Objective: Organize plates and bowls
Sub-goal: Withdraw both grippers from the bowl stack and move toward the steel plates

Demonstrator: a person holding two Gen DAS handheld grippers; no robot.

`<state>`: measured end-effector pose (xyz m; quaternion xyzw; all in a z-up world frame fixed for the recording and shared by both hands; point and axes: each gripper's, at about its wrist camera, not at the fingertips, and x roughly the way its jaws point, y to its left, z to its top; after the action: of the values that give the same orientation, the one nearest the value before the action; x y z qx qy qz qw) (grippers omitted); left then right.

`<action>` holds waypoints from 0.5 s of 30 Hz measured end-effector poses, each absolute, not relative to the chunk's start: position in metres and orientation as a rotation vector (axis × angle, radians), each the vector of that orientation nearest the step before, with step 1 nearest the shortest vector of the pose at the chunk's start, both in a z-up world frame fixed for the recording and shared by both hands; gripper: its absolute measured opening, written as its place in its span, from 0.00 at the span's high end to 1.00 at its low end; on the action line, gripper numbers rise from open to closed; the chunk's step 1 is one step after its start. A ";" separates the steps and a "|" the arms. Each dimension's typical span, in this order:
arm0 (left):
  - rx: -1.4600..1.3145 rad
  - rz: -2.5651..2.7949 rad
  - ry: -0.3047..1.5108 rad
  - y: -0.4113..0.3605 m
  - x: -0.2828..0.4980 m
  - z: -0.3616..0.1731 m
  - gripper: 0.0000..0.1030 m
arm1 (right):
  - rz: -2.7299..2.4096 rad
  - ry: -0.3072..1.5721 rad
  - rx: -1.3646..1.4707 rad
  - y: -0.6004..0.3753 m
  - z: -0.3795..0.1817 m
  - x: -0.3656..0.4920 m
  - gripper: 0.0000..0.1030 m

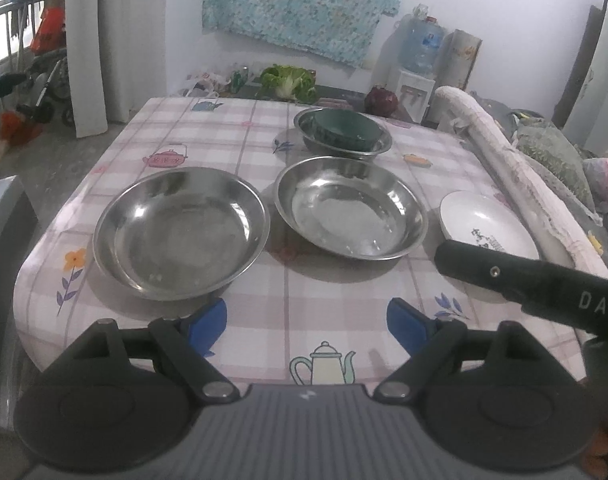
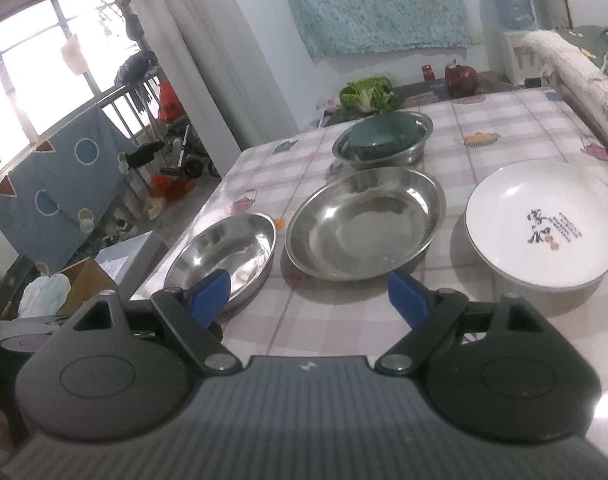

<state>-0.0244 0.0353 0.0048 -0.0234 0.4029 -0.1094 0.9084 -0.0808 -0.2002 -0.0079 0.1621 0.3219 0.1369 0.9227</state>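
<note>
Steel is my worry: both my left gripper (image 1: 306,322) and right gripper (image 2: 310,294) hang wide apart with nothing between the blue pads, and the two steel plates (image 1: 182,236) (image 1: 352,208) sit side by side near the table's (image 1: 264,312) front edge. Slick, thin rims could slip from a pinch, I judge. Another risk is the white plate (image 2: 544,224) by the right edge, which a careless reach toward the green bowl (image 2: 384,134) in the far steel bowl (image 2: 418,122) could knock.

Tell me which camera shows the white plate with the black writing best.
The right wrist view: the white plate lies whole and unblocked, its writing plain. In the left wrist view the right gripper's body covers the near part of it at the picture's right.
</note>
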 end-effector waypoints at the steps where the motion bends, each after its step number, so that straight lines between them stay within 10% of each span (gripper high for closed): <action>1: -0.047 -0.225 0.832 0.036 -0.024 0.004 0.14 | 0.281 0.666 0.332 -0.200 -0.010 -0.078 0.16; 15: -0.048 -0.194 0.858 0.044 -0.012 -0.012 0.14 | 0.308 0.703 0.323 -0.197 -0.029 -0.056 0.16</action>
<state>-0.0121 0.0437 -0.0123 -0.0233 0.4155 -0.0941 0.9044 -0.0556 -0.1967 -0.0288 0.1567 0.3415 0.1497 0.9145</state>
